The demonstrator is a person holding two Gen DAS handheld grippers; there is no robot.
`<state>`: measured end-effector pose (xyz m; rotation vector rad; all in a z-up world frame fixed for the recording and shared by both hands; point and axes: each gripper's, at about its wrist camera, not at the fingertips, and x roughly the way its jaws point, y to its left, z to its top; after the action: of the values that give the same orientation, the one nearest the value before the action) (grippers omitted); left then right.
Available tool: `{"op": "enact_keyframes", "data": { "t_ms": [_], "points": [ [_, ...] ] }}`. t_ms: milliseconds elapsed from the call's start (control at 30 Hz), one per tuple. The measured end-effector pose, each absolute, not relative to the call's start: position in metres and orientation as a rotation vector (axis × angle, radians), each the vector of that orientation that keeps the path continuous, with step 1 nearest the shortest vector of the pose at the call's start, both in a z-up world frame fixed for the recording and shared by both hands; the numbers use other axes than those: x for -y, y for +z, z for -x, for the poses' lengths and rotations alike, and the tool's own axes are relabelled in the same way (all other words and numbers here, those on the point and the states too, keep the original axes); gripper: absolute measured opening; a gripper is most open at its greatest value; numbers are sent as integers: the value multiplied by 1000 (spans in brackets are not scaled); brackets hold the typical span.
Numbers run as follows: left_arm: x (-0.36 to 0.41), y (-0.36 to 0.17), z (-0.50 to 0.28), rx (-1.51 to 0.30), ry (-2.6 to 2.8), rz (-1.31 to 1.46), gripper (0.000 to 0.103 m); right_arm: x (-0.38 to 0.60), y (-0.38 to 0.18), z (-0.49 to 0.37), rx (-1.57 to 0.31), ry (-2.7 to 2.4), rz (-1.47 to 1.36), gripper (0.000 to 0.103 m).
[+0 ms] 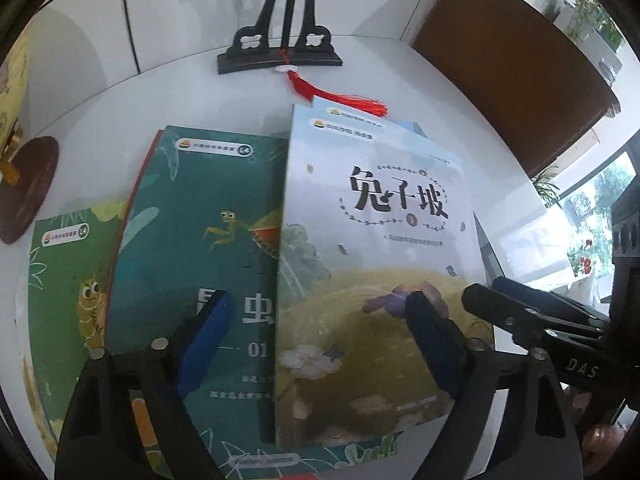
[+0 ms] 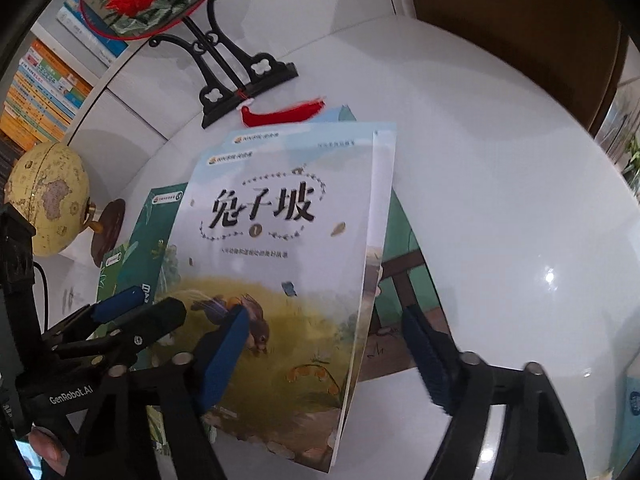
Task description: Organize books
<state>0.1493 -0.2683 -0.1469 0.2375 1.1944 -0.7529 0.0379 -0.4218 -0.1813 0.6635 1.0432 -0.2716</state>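
Note:
A pale book with black Chinese title and rabbit art [image 1: 376,264] lies on top of a pile on the white table; it also shows in the right wrist view [image 2: 280,248]. A dark green insect book [image 1: 200,248] lies under it at the left, and a lighter green caterpillar book [image 1: 68,288] further left. My left gripper [image 1: 320,332] is open, its blue pads spread above the two top books. My right gripper [image 2: 328,356] is open above the pale book's right edge, over a teal book [image 2: 404,264] beneath.
A black ornamental stand [image 1: 280,44] with a red tassel [image 1: 340,98] stands behind the pile. A globe [image 2: 48,196] on a wooden base is at the left. A brown chair [image 1: 516,52] is past the table's far right edge. A bookshelf [image 2: 44,88] is at the back left.

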Motion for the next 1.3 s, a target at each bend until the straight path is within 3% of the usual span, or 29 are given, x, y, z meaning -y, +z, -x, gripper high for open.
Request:
{"op": "enact_keyframes", "data": {
  "t_ms": [133,600,667,800,1300],
  "points": [
    [273,-149,-147,-1194,-768,-238,71,424,-187,-35,-1017,-214,-727,61],
    [276,-150,-146,-1183,-759,-253,71,439,-178,-40,-942,-193,-724,58],
    [276,-150,-145,-1180,-757,-254,71,442,-181,-47,-943,-177,-729,46],
    [276,-151,-143,-1171,-751,-257,71,442,-186,-51,-940,-144,-741,40],
    [275,-150,-142,-1167,-748,-259,71,452,-191,-45,-937,-189,-743,40]
  ]
}}
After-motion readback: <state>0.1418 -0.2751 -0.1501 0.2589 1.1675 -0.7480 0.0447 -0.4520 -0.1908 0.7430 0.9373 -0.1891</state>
